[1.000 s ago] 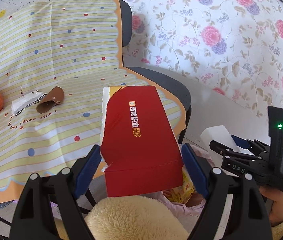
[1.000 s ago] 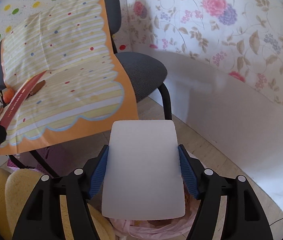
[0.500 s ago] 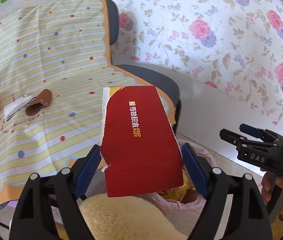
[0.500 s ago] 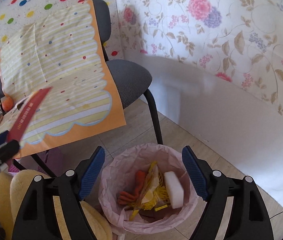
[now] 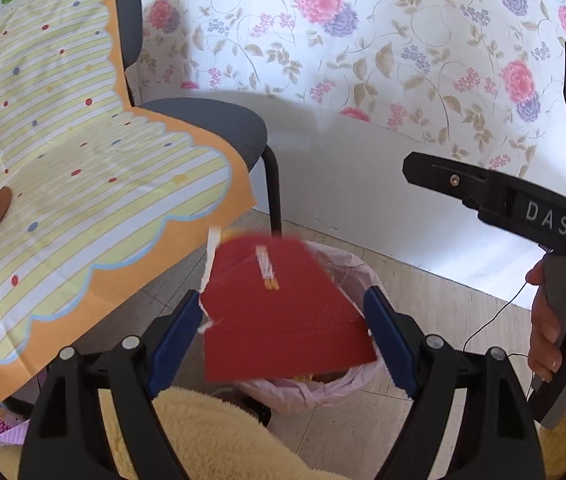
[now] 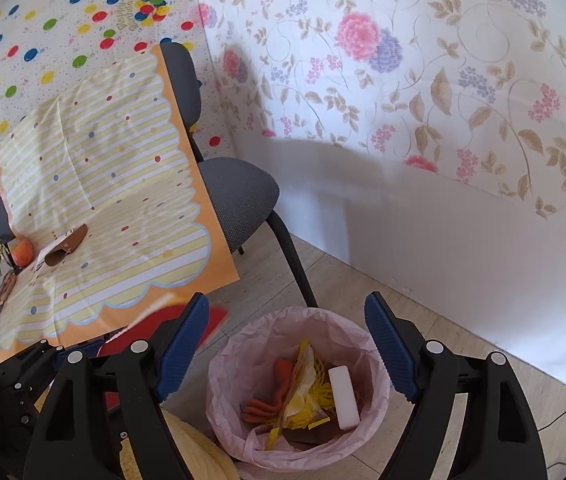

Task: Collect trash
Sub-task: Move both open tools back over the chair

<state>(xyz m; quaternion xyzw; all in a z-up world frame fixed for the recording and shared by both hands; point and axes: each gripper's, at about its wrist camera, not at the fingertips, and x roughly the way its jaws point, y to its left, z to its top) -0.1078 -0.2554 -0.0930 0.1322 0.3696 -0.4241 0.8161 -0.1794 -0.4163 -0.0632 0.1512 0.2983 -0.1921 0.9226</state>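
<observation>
Inside, the pink-lined bin (image 6: pixel 295 384) holds a white block (image 6: pixel 343 397) and orange scraps (image 6: pixel 271 394).

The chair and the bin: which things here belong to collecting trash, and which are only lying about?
For the job:
- red card, between the left tool's fingers
- pink-lined bin
- white block in the bin
- right tool, open, empty

Lying about:
- chair
- striped cloth
- brown pouch

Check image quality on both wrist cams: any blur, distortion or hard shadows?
Left wrist: red card between the left claw pads is motion-smeared, its print unreadable; chair and wallpaper sharp. Right wrist: the card shows only as a red blur at lower left; bin contents crisp. Both views: strong fisheye bowing, dark corners, soft shadow on the white wall base.
</observation>
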